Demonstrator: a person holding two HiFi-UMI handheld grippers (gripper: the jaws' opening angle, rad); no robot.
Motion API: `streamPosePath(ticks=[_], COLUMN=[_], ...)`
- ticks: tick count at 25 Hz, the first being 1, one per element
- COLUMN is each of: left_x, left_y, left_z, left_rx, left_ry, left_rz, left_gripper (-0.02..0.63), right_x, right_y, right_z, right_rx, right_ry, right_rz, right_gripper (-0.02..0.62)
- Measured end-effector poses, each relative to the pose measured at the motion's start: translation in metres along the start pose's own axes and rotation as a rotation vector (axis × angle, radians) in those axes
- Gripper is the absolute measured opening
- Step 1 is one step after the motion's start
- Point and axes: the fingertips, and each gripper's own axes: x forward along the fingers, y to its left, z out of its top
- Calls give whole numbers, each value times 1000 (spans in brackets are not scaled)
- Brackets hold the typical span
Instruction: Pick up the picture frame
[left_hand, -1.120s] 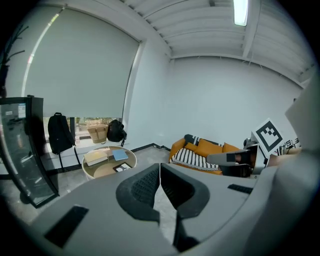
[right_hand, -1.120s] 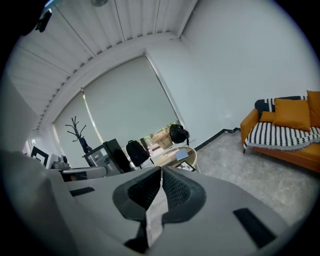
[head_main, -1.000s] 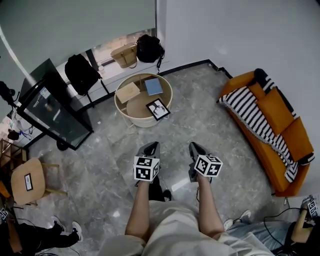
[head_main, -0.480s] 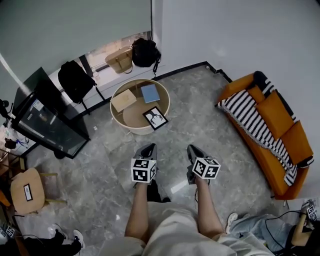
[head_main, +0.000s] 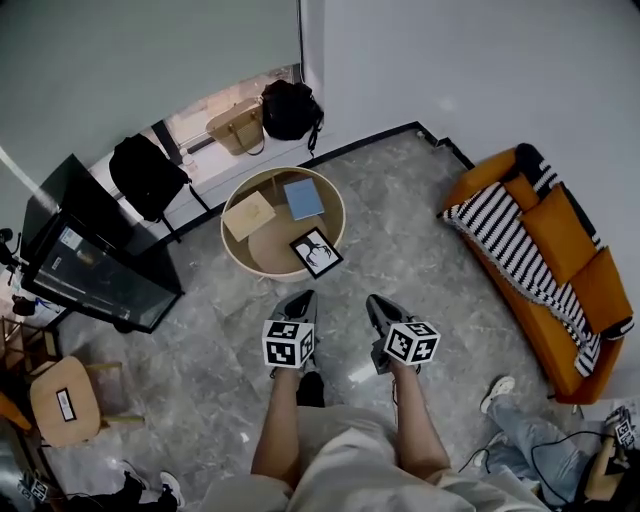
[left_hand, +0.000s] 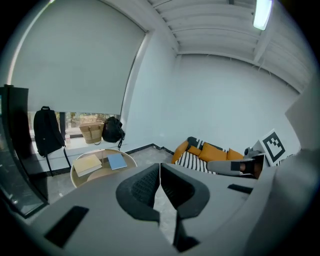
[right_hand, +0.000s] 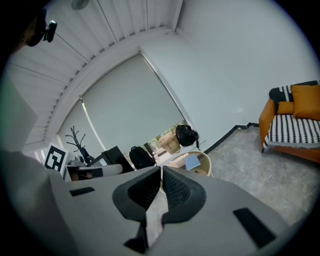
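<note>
A black picture frame (head_main: 316, 252) lies flat at the near edge of a round wooden table (head_main: 236, 259) in the head view. Just short of the table, side by side above the floor, are my left gripper (head_main: 303, 297) and right gripper (head_main: 374, 303). Both are shut with nothing between their jaws. The left gripper view has its tips (left_hand: 160, 165) closed, with the table (left_hand: 76, 171) ahead on the left. In the right gripper view the closed tips (right_hand: 161, 169) point toward the table (right_hand: 205, 164). The picture frame is hidden in both gripper views.
A tan book (head_main: 249, 215) and a blue book (head_main: 303, 198) also lie on the table. Behind it, two black backpacks (head_main: 289, 108) and a straw bag (head_main: 236, 127) sit by the window. An orange sofa (head_main: 560, 270) is at the right, a dark glass cabinet (head_main: 95, 262) at the left.
Both grippers, still shut, have moved forward toward the round table. The table and picture frame now lie closer to them in the head view.
</note>
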Motion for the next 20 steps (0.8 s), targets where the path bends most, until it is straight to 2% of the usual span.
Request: streamPosePath(ticks=[4,8,12,15,20], left_x=[27,49,65,83,141], left_y=[22,56,95,121,144], left_z=[19,44,77,97,91], left_rx=[34,53,156,196,208], left_ry=[11,15,-49,-94,-66], left_rz=[-14,-8,40,60,-19], left_gripper=[21,21,21,21,21], right_x=[36,73,112,145,185], right_y=[-1,-2,-9,-24,-62], right_z=[25,53,73,73,50], right_rx=[-12,41,55,60,100], right_ry=[-38,-92,-152,-134,-91], right_rz=[28,40,33,18,-61], right_gripper=[40,40,40,40,40])
